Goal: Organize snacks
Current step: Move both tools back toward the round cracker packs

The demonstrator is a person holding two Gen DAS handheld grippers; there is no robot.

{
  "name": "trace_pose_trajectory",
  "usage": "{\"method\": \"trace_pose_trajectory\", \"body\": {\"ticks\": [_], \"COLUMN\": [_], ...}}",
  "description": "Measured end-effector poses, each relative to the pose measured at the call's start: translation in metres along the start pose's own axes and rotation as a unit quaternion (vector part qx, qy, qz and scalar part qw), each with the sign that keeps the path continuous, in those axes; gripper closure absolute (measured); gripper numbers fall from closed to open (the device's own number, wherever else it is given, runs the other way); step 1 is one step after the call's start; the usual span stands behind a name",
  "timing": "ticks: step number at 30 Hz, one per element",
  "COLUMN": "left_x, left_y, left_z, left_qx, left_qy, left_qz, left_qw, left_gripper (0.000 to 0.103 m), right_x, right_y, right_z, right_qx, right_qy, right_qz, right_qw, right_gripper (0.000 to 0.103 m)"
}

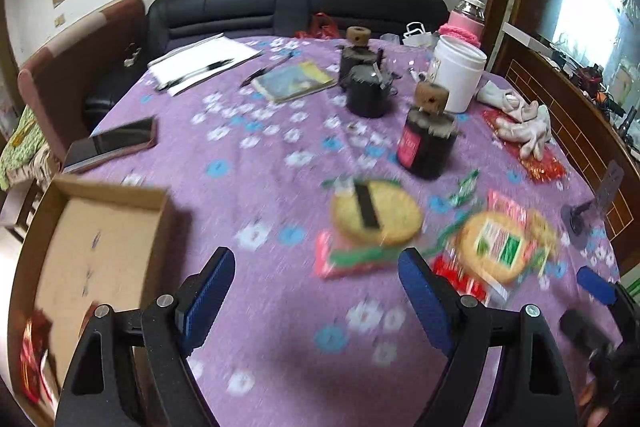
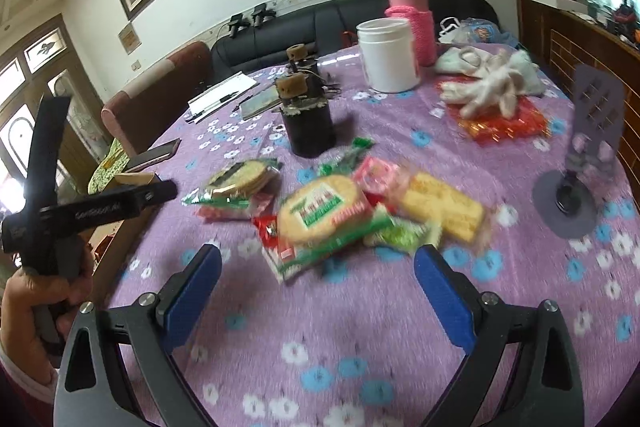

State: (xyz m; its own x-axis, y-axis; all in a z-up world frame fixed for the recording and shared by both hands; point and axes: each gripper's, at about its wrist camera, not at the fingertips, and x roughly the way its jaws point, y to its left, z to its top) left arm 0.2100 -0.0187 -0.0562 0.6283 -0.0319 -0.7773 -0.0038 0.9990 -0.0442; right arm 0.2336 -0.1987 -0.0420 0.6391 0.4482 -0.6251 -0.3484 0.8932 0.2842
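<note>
Both grippers are hanging spread w/ nothing between jaws: left gripper (image 1: 316,291) over bare purple cloth (image 1: 280,347), right gripper (image 2: 318,281) just short of the snack pile (image 2: 340,219). Round cracker pack (image 1: 376,213) is lying apart from the pile, nearer the cardboard box (image 1: 100,239) at table's left edge. Looks like approach/pick step; next: lowering onto one pack, closing, carrying it to the box w/o dragging neighbours
</note>
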Motion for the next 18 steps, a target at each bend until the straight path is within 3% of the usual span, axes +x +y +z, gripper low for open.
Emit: {"method": "trace_pose_trajectory", "body": {"ticks": [8,14,18], "left_x": [0.048,0.068,0.068], "left_y": [-0.030,-0.035,-0.034], "left_z": [0.023,0.029,0.032], "left_qx": [0.050,0.053,0.058], "left_qy": [0.029,0.031,0.021], "left_qz": [0.028,0.045,0.058], "left_qw": [0.9980,0.9971,0.9964], "left_gripper": [0.016,0.016,0.016], "right_x": [0.045,0.068,0.063], "right_y": [0.001,0.013,0.022], "right_z": [0.017,0.019,0.022], "right_qx": [-0.005,-0.064,-0.100], "right_qy": [0.029,0.048,0.032], "right_qz": [-0.018,-0.060,-0.072], "right_qw": [0.999,0.995,0.992], "right_gripper": [0.007,0.002,0.001]}}
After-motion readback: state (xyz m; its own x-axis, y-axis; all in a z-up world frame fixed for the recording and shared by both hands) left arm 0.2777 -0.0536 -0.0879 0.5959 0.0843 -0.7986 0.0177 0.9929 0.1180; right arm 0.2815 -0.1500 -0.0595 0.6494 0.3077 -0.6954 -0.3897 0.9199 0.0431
